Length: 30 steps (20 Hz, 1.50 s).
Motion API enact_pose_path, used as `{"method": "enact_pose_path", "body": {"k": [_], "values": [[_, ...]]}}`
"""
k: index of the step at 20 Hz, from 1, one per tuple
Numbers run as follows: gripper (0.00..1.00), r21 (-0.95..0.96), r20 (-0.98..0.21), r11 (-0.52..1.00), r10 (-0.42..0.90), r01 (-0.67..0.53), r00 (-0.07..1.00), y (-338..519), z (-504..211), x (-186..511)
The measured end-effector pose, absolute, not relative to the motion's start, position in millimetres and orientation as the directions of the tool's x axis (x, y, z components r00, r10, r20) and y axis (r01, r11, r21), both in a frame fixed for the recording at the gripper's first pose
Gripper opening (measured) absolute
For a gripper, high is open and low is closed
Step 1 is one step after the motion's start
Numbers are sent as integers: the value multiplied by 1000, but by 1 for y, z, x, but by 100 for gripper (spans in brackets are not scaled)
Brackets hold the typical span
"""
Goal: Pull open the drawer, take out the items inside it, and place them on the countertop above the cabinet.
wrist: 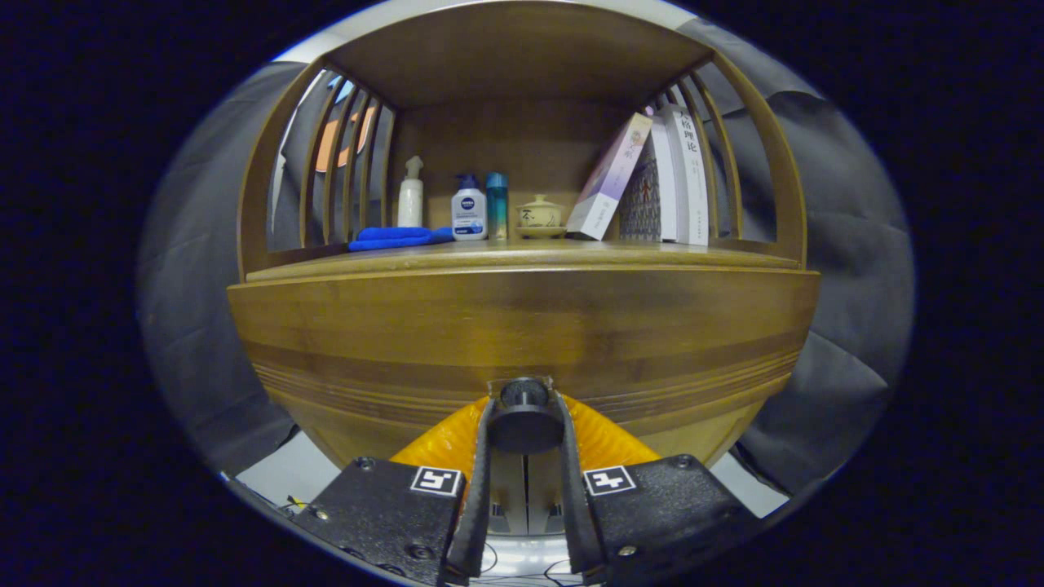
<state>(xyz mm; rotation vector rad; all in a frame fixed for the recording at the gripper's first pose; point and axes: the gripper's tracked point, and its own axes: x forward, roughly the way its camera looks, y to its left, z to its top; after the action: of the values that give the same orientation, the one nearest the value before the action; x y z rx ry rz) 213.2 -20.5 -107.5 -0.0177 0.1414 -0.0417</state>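
Closing in on the round dark knob [523, 420] of the brown wooden drawer front [522, 342], the gripper [523, 408] is seen with its jaws set either side of the knob, apparently clamped on it, though real pressure from both fingers cannot be confirmed. The drawer looks shut or barely started; what lies inside it is hidden.

Left to right along the wooden bench top [522, 254] above the drawer: a folded blue cloth [395, 237] is laid near the front edge, with a white pump bottle [410, 196] behind it. Beside it a white bottle with a blue label [469, 210] and a slim teal canister [497, 205] are stood close together. A small cream lidded teapot [539, 215] sits on a saucer at centre. To the right, a pale box [610, 177] is tilted against a row of upright white books [681, 175].

Risks are judged as follows. Should the grip on the knob be shallow, the fingers could slip off as the pull begins. An off-axis pull could jam the drawer in its runners. A sharp tug could rock the cabinet, and the tall bottles or the leaning box could be toppled. Free room on the bench is mostly at the front, so items placed later could be knocked against what already stands there.
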Motion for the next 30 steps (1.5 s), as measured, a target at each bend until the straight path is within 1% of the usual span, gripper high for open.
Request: {"method": "enact_pose_path", "body": {"k": [5, 13, 24, 30], "values": [[42, -19, -137, 999, -44, 42, 990, -22, -109, 198], [39, -26, -133, 999, -41, 38, 990, -24, -111, 175], [39, -50, -140, 998, -32, 25, 990, -25, -120, 122], [39, -34, -151, 999, -26, 21, 988, -26, -126, 93]]}}
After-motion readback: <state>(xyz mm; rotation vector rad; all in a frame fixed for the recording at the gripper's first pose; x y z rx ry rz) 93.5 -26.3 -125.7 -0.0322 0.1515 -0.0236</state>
